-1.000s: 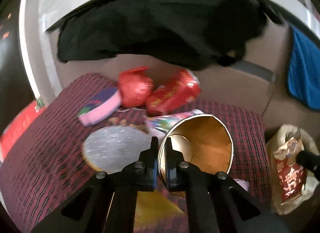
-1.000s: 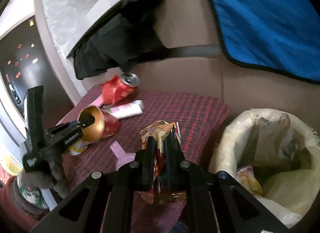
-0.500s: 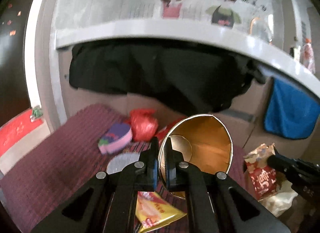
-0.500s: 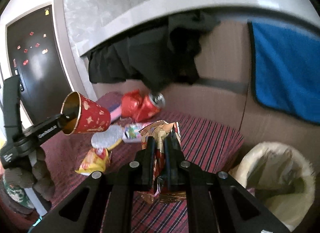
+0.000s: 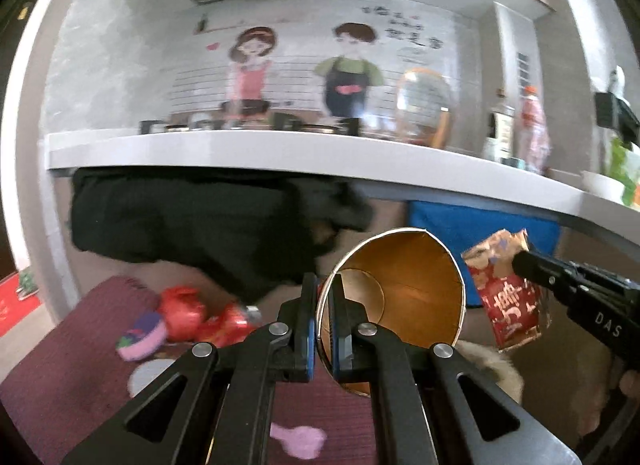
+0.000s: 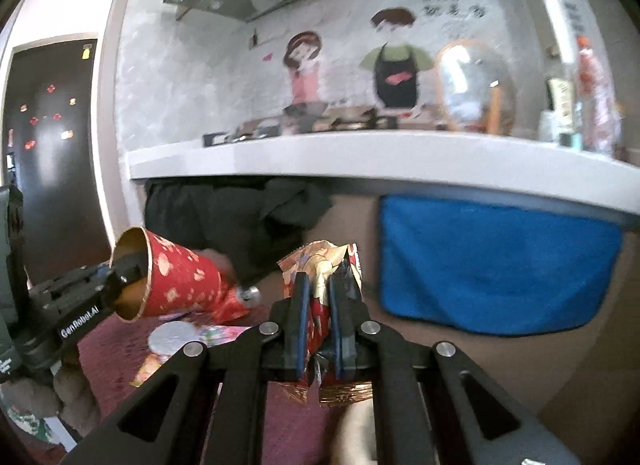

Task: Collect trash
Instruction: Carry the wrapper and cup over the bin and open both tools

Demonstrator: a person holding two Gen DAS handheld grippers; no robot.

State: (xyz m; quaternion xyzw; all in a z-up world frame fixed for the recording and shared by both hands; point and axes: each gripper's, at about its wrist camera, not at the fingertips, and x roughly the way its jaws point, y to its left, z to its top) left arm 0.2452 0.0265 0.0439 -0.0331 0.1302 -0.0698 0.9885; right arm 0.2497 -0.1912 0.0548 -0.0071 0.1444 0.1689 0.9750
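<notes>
My left gripper (image 5: 324, 285) is shut on the rim of a red paper cup (image 5: 400, 289) with a gold inside, its mouth facing the camera. The right wrist view shows that cup (image 6: 176, 281) held up at the left by the left gripper (image 6: 128, 269). My right gripper (image 6: 318, 285) is shut on a crumpled red and gold snack wrapper (image 6: 320, 261); the left wrist view has that wrapper (image 5: 504, 297) hanging at the right. Both are raised above the plaid cloth (image 5: 60, 365). A pale trash bag (image 5: 492, 365) shows only partly, low behind the cup.
On the cloth lie a red bag (image 5: 182, 305), a crushed red can (image 5: 232, 321), a pink and purple packet (image 5: 142, 335), a silver disc (image 5: 148, 377) and a pink scrap (image 5: 298, 439). A white counter (image 5: 280, 153) runs above black cloth (image 5: 192, 225) and a blue towel (image 6: 492, 261).
Both grippers have risen and tilted up, still holding the cup and the wrapper. The view now takes in the counter and wall, and the trash bag has dropped almost out of sight.
</notes>
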